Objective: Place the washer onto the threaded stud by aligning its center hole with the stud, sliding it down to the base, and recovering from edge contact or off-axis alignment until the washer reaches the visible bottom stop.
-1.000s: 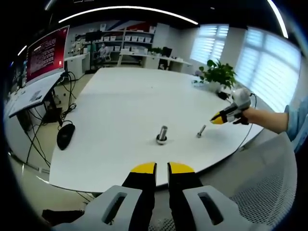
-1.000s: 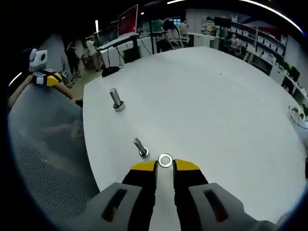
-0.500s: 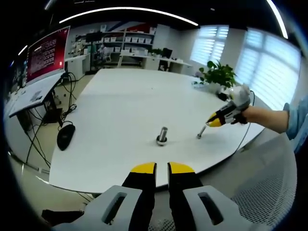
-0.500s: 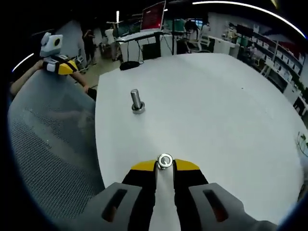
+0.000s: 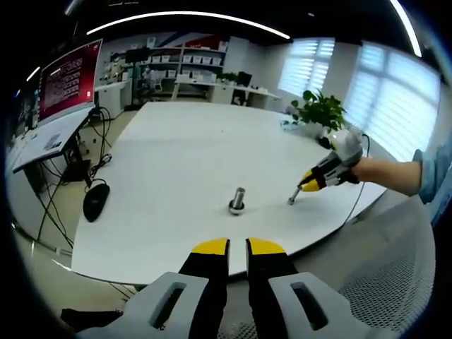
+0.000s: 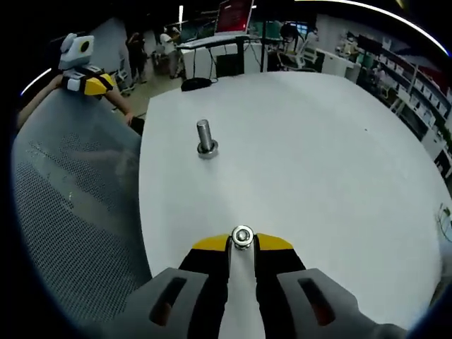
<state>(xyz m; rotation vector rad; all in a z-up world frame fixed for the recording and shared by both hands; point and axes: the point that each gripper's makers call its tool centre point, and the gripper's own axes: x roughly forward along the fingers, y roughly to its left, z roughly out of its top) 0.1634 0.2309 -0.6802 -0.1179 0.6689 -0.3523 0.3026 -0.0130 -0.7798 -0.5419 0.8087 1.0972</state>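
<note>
A steel threaded stud (image 5: pixel 238 198) stands upright on the white table (image 5: pixel 176 148); in the right gripper view the stud (image 6: pixel 205 138) is well ahead of the jaws. To its right stands a smaller bolt (image 5: pixel 292 197). My right gripper (image 6: pixel 242 243) is shut on the silver washer (image 6: pixel 242 236), held flat at its yellow tips. From the left gripper view the right gripper (image 5: pixel 305 186) hovers just over the smaller bolt, which the washer hides in the right gripper view. My left gripper (image 5: pixel 238 246) hangs off the table's near edge, jaws close together and empty.
A black mouse (image 5: pixel 97 199) with cables lies at the table's left edge. A potted plant (image 5: pixel 321 107) stands at the far right. A mesh chair (image 6: pixel 70 212) sits beside the table, and the left gripper (image 6: pixel 83 79) is above it. A red screen (image 5: pixel 67 78) is at left.
The right gripper has carried the washer left and down until it is over the smaller bolt. The left gripper has stayed put.
</note>
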